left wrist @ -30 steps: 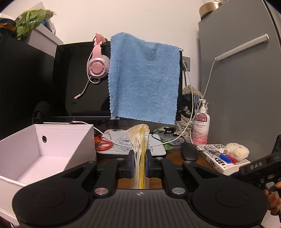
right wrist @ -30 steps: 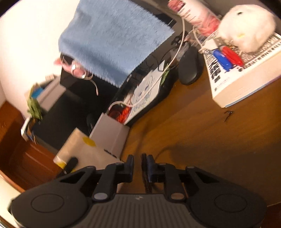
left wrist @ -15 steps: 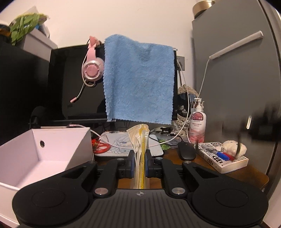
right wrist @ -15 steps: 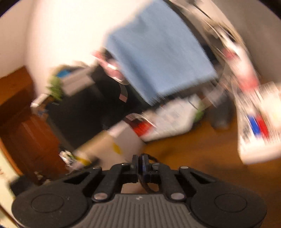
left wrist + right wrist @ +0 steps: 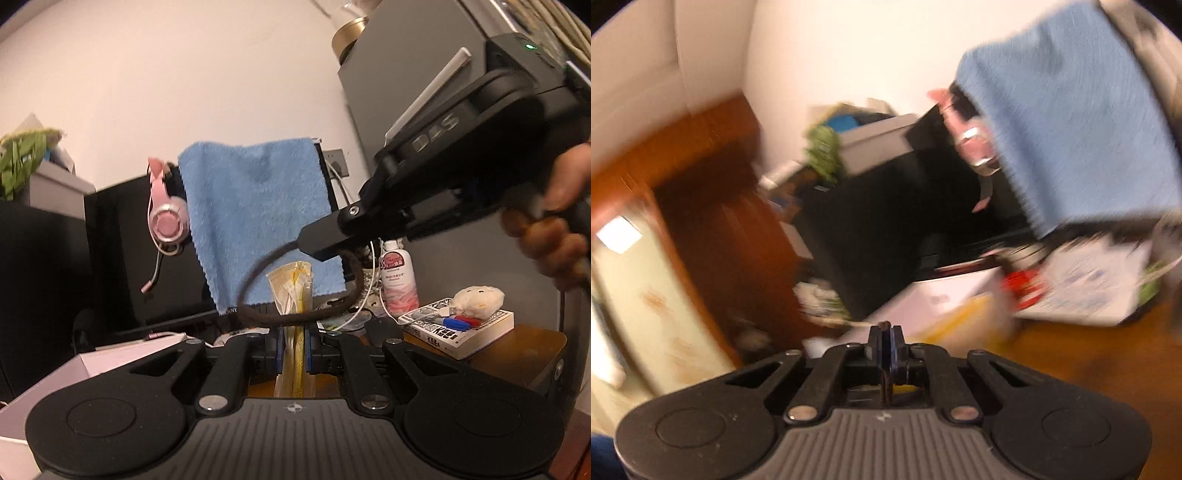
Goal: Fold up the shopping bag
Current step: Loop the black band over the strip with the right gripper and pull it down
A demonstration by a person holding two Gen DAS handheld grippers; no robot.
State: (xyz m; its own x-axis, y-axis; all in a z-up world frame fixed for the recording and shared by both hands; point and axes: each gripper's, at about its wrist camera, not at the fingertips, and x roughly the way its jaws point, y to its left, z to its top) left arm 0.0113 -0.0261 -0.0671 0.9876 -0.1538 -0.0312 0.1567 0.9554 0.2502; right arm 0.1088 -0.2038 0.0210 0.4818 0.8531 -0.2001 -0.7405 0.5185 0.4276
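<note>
The folded shopping bag (image 5: 291, 288), cream with a yellow stripe, stands upright between the fingers of my left gripper (image 5: 293, 343), which is shut on it. In the left wrist view my right gripper (image 5: 314, 247) reaches in from the upper right, held by a hand (image 5: 554, 229). A dark elastic loop (image 5: 243, 288) hangs from its tip, ringed around the bag's upper part. The right wrist view is motion-blurred. There my right gripper (image 5: 885, 332) is shut on a thin dark band (image 5: 885, 384).
A blue towel (image 5: 258, 206) drapes over a black monitor, with a pink headset (image 5: 166, 221) beside it. A white open box (image 5: 110, 362) sits at the left. At the right are a lotion bottle (image 5: 399, 277), a book (image 5: 480, 332) and a grey cabinet (image 5: 406, 92).
My right gripper rose from the desk and swung in front of the left camera, bringing the dark loop around the bag's top. My left gripper tilted upward, still holding the bag.
</note>
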